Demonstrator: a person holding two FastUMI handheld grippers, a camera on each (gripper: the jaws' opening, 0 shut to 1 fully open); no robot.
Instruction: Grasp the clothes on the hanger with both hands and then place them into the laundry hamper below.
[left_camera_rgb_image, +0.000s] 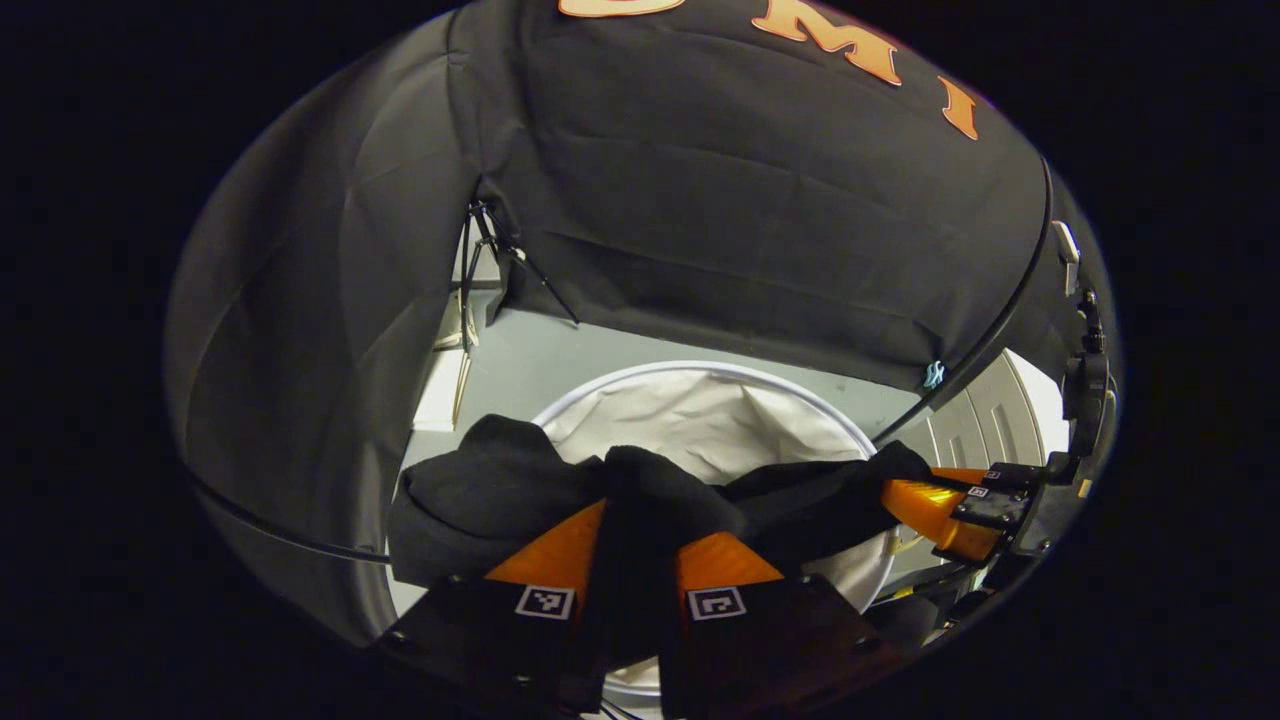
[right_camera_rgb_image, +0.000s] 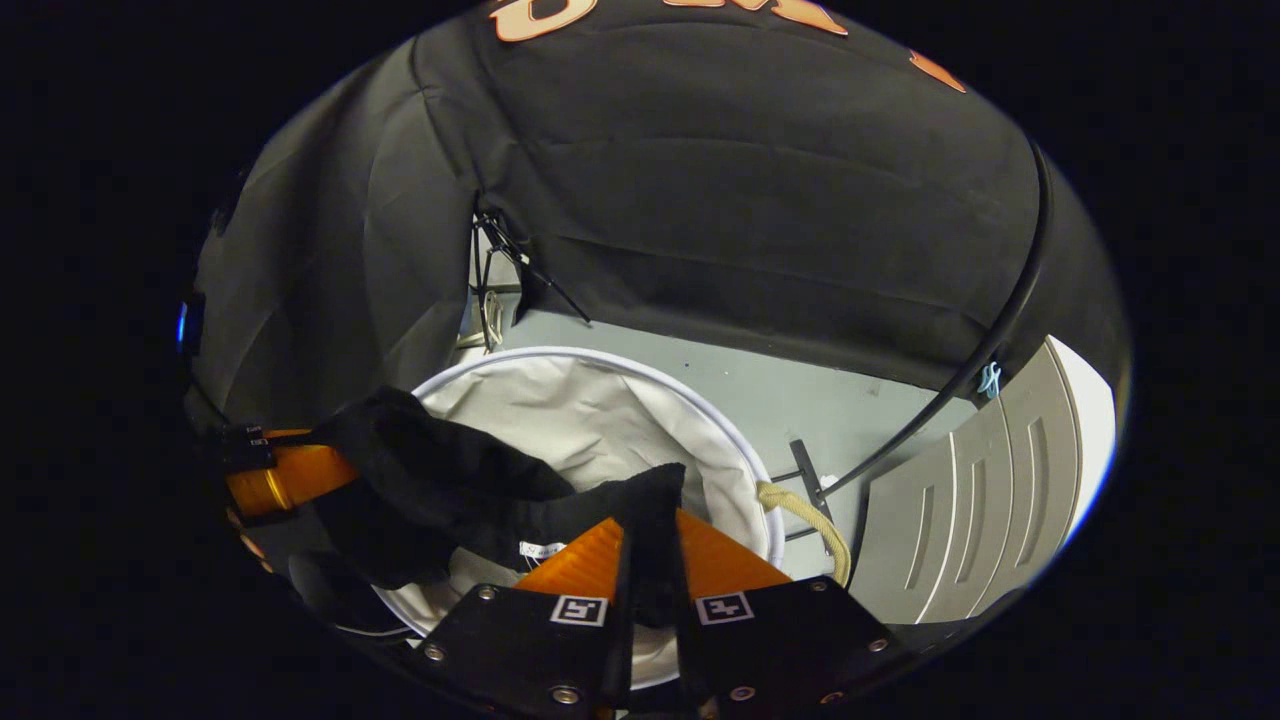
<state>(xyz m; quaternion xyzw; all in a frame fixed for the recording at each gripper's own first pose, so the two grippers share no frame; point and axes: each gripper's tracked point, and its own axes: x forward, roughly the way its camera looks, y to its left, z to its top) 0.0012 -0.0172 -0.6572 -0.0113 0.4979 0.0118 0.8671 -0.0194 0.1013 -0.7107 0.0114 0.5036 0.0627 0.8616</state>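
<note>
A: Where is the black cloth garment (left_camera_rgb_image: 480, 490)?

B: Stretched between both tools above the round white fabric laundry hamper (left_camera_rgb_image: 720, 425) on the grey floor (right_camera_rgb_image: 800, 400).

A: And the grips?

B: The left hand-held gripper (left_camera_rgb_image: 640, 530) pinches a fold between both fingers; the right hand-held gripper (right_camera_rgb_image: 650, 545) clamps the garment's other end likewise.

Clothes (left_camera_rgb_image: 640, 500) hang above hamper (left_camera_rgb_image: 700, 420) (between both grippers).

Grey floor (right_camera_rgb_image: 740, 385), ribbed grey panel (right_camera_rgb_image: 975, 500), black cable (right_camera_rgb_image: 985, 345)
</note>
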